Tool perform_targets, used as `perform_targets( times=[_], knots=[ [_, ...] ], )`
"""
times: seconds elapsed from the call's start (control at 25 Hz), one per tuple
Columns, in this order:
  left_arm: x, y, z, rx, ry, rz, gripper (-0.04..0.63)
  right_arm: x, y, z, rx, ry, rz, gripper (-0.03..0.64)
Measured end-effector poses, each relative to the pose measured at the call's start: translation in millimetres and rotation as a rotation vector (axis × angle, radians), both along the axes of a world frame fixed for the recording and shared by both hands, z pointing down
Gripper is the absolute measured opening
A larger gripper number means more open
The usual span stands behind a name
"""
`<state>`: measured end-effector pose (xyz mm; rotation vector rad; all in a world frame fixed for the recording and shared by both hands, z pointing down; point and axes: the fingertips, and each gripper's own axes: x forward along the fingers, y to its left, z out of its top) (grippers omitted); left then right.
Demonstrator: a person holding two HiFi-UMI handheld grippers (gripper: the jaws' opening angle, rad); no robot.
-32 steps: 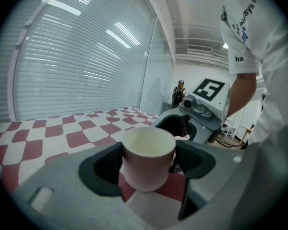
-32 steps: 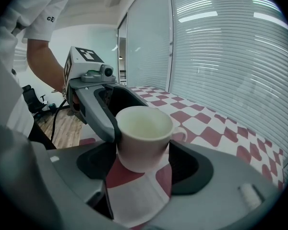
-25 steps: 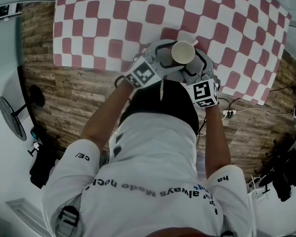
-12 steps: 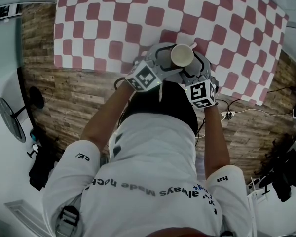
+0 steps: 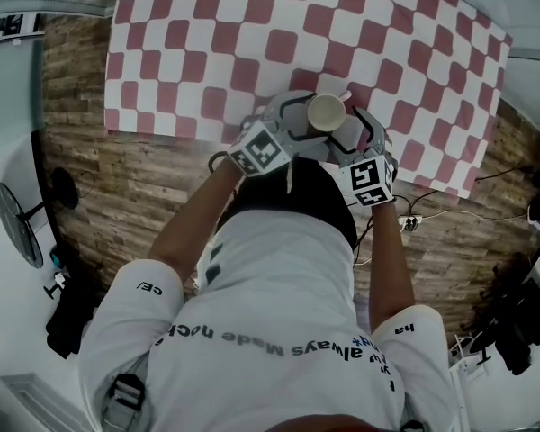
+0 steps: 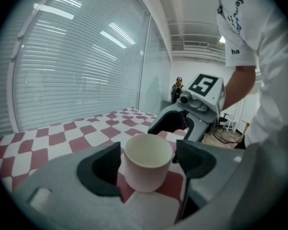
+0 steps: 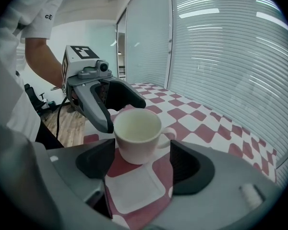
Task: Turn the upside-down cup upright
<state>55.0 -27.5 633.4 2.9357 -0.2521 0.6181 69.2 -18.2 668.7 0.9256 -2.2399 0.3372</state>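
A white cup (image 5: 326, 112) with a handle stands mouth up on the red-and-white checked cloth (image 5: 207, 43), near the table's front edge. Both grippers close in on it from my side. In the left gripper view the cup (image 6: 148, 162) sits between the pads of my left gripper (image 6: 149, 166), with narrow gaps on both sides. In the right gripper view the cup (image 7: 137, 135) stands between the tips of my right gripper (image 7: 143, 159), whose jaws are opening. Its handle points toward the right pad. Neither gripper's pads press on it.
The checked cloth covers the whole table (image 5: 486, 52). Wood-plank floor (image 5: 99, 169) lies below the front edge, with a cable and power strip (image 5: 405, 223) on the right. A fan (image 5: 18, 228) stands at the far left. Window blinds (image 7: 230, 56) run behind the table.
The cup looks smaller and lower in the head view, now resting on the cloth. Both grippers stay around it and have barely shifted.
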Motion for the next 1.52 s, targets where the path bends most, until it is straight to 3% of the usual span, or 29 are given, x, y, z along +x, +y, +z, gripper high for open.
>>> perform_targets(
  times=[0.2,0.56,0.96,1.52],
  knots=[
    [-9.2,-1.8,-21.0,0.016,0.007,-0.037,0.364,13.0,6.2,-21.2,-0.005,-0.014,0.024,0.354],
    [-19.9,-8.5,-87.8,0.06,0.07,-0.124,0.344,19.4,4.3,-89.4,0.049,-0.124,0.101,0.305],
    [-30.5,-25.2,-184.7,0.032,0.228,-0.28,0.153,26.0,-22.2,-206.1,0.188,-0.295,0.229,0.221],
    [-31.4,-24.0,-314.0,0.089,0.344,-0.353,0.034,17.3,-18.7,-338.0,0.311,-0.43,0.289,0.083]
  ],
)
